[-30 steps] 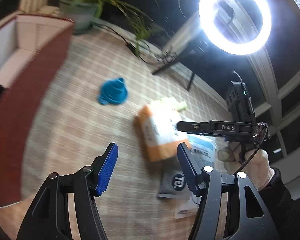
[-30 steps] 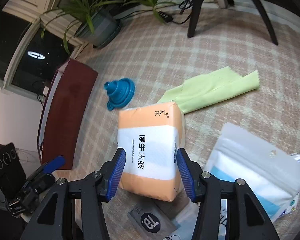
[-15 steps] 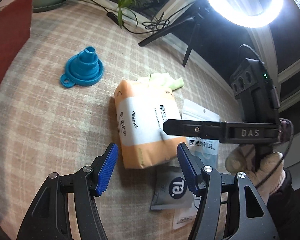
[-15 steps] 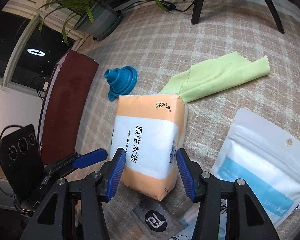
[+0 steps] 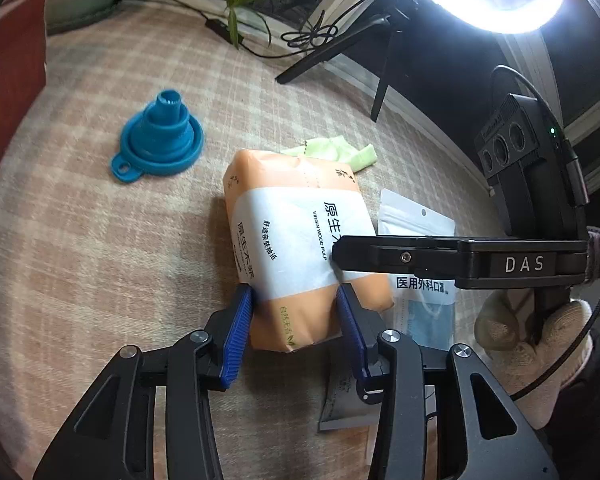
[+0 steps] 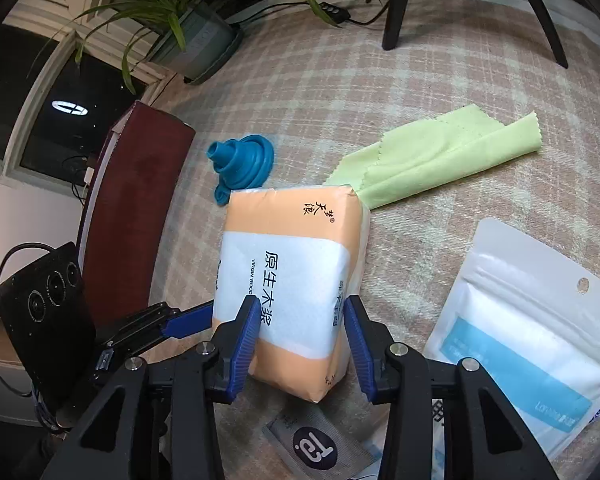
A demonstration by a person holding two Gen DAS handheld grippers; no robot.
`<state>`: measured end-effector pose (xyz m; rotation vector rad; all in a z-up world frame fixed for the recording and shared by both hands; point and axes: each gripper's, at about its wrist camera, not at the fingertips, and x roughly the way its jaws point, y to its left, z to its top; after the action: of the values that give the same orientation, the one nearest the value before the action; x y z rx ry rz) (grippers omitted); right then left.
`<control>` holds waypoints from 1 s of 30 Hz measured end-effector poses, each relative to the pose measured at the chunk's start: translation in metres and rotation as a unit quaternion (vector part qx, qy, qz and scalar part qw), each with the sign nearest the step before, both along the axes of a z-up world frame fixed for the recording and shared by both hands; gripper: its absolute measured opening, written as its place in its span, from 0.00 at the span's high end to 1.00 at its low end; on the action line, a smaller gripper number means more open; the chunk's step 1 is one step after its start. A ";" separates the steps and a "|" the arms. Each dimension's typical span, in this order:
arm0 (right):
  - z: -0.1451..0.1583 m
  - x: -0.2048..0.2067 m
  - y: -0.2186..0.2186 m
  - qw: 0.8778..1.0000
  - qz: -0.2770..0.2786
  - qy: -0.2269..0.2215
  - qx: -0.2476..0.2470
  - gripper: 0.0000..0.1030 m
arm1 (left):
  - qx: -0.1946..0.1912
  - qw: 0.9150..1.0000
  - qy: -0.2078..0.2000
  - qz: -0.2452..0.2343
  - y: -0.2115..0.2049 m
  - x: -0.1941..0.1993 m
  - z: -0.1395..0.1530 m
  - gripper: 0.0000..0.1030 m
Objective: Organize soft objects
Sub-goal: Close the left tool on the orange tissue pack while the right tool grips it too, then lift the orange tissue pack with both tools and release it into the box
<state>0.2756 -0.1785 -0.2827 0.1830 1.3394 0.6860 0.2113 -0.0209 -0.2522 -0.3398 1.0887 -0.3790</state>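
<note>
Mid-table, on the plaid cloth (image 6: 440,92): tissue pack (image 6: 292,280), funnel (image 5: 160,140) toward far left, green cloth (image 6: 440,160) tucked behind pack, mask pouch (image 6: 520,340) just right. Left gripper (image 5: 296,320) closing on pack's near end, pads already denting wrap. Right gripper (image 6: 300,332) closing across pack too, pads at its sides; firm contact unclear. Best squeezed gently and evenly, lifted level with both, no twisting. Sachet (image 6: 316,448) partly hidden under pack and grippers. Destination not in view.
</note>
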 end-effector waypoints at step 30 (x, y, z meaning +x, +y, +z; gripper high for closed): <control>0.130 -0.050 0.107 0.986 0.086 -0.130 0.052 0.62 | -0.009 0.991 -0.095 0.093 0.089 -0.062 0.087 0.60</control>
<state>0.2255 -0.0720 -0.1527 0.0596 1.0778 0.8949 0.1489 0.0680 -0.1650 -0.4105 0.8599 -0.2494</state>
